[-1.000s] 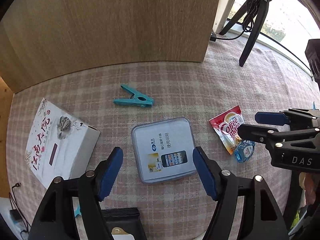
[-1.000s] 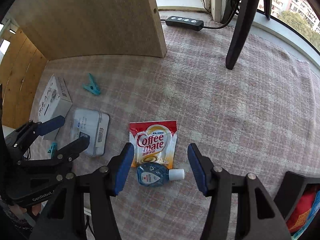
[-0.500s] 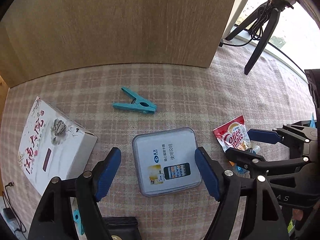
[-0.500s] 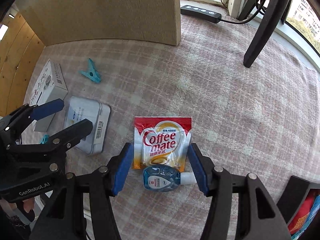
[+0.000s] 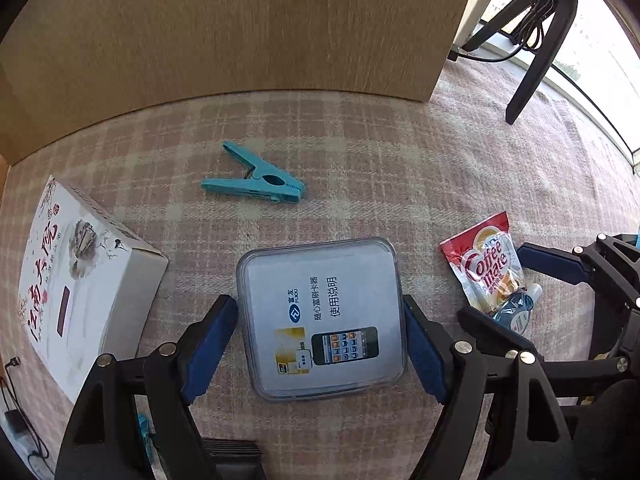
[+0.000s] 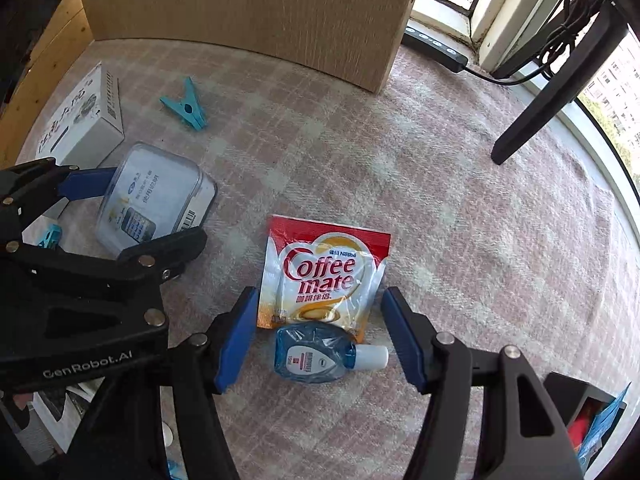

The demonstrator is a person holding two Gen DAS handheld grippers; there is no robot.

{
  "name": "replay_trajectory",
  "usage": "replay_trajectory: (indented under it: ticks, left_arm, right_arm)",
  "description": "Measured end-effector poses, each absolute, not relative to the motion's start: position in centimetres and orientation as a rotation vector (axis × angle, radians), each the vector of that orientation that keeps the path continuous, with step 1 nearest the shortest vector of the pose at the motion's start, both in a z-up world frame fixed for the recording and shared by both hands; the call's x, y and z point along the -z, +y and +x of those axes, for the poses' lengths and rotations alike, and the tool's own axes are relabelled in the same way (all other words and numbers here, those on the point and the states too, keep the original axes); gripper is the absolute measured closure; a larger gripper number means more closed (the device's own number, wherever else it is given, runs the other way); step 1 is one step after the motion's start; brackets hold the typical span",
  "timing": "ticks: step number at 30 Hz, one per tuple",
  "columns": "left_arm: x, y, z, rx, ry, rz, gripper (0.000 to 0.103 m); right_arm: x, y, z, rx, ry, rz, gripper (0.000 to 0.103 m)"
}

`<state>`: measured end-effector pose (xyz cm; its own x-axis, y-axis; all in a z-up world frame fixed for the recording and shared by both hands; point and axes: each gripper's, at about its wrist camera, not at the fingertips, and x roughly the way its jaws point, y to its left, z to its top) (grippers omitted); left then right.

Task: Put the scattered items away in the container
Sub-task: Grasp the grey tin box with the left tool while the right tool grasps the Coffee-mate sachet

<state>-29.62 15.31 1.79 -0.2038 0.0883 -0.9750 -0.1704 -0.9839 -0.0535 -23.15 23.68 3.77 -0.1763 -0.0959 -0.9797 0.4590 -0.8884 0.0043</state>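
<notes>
My left gripper (image 5: 318, 346) is open, its blue pads on either side of a clear plastic case (image 5: 322, 316) with a phone picture on its leaflet; the pads sit at its edges. My right gripper (image 6: 320, 340) is open around a small blue bottle (image 6: 316, 354) with a white cap, which lies against the lower edge of a red Coffee-mate sachet (image 6: 324, 276). A teal clothes peg (image 5: 254, 186) lies farther back on the checked cloth. The case also shows in the right wrist view (image 6: 154, 196).
A white printed box (image 5: 80, 284) lies at the left. A wooden panel (image 5: 240, 28) stands at the back. A black tripod leg (image 6: 556, 84) and a power strip (image 6: 436, 46) are at the back right. A dark container (image 6: 588, 412) with colourful items is at the lower right.
Both grippers have moved forward and down. The left pads now flank the clear case. The right pads now flank the blue bottle and the sachet's lower end.
</notes>
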Motion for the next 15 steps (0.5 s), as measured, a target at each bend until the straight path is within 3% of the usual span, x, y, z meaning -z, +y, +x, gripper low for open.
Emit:
replay_trajectory:
  ticks: [2, 5, 6, 15]
  left_arm:
    - [-2.0, 15.0, -29.1, -2.329, 0.113, -1.859, 0.035]
    - [-2.4, 13.1, -27.6, -2.345, 0.117, -1.850, 0.036]
    - [-2.5, 12.5, -27.2, -2.349, 0.104, -1.843, 0.036]
    - [-3.6, 5.7, -25.2, -2.374, 0.027, -1.834, 0.036]
  right_arm:
    - [-3.9, 23.6, -23.0, 2.125, 0.422, 1.723, 0.045]
    - [-4.2, 23.0, -22.9, 2.130, 0.409, 1.723, 0.055]
    - [-4.3, 23.1, -22.9, 2.129, 0.394, 1.719, 0.063]
    - [-5.6, 25.0, -22.8, 2.126, 0.187, 1.703, 0.066]
